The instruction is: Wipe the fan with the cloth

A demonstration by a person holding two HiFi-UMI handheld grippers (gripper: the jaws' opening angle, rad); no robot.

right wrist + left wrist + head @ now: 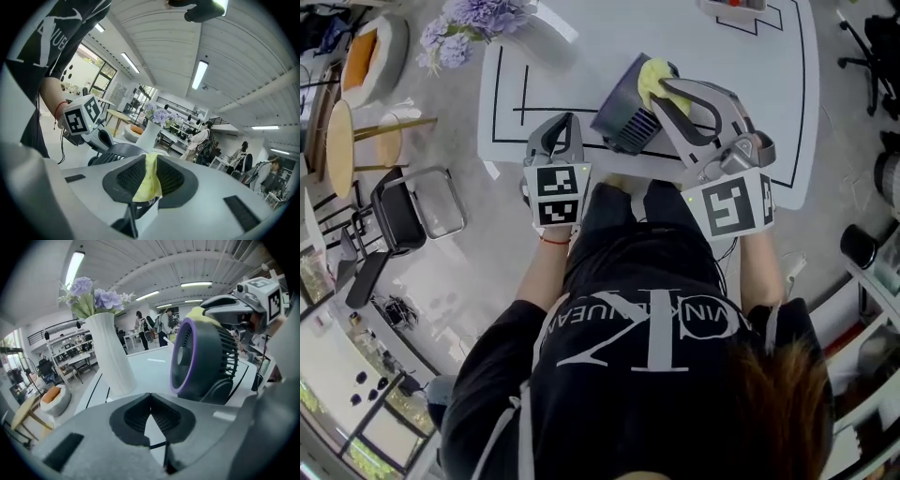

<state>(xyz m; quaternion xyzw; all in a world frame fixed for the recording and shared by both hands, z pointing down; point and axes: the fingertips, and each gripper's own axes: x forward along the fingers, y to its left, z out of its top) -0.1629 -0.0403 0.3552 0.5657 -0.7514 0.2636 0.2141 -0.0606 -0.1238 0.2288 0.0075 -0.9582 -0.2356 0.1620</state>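
Note:
A dark fan (623, 114) with a purple front rim (177, 357) stands on the white table (581, 56), near its front edge. My right gripper (667, 90) is over the fan's top, shut on a yellow cloth (652, 79). In the right gripper view the cloth (147, 180) hangs pinched between the pads, with the fan's grille (117, 152) just below. My left gripper (565, 122) is left of the fan, by the table's edge. Its jaws (150, 399) are shut with nothing between them. The right gripper (234, 310) shows above the fan in the left gripper view.
A white vase (110, 357) of purple flowers (473, 23) stands at the table's far left. Black lines (508, 103) mark the tabletop. Left of the table are a round wooden stool (342, 141) and a black chair (408, 211). People stand far back (154, 326).

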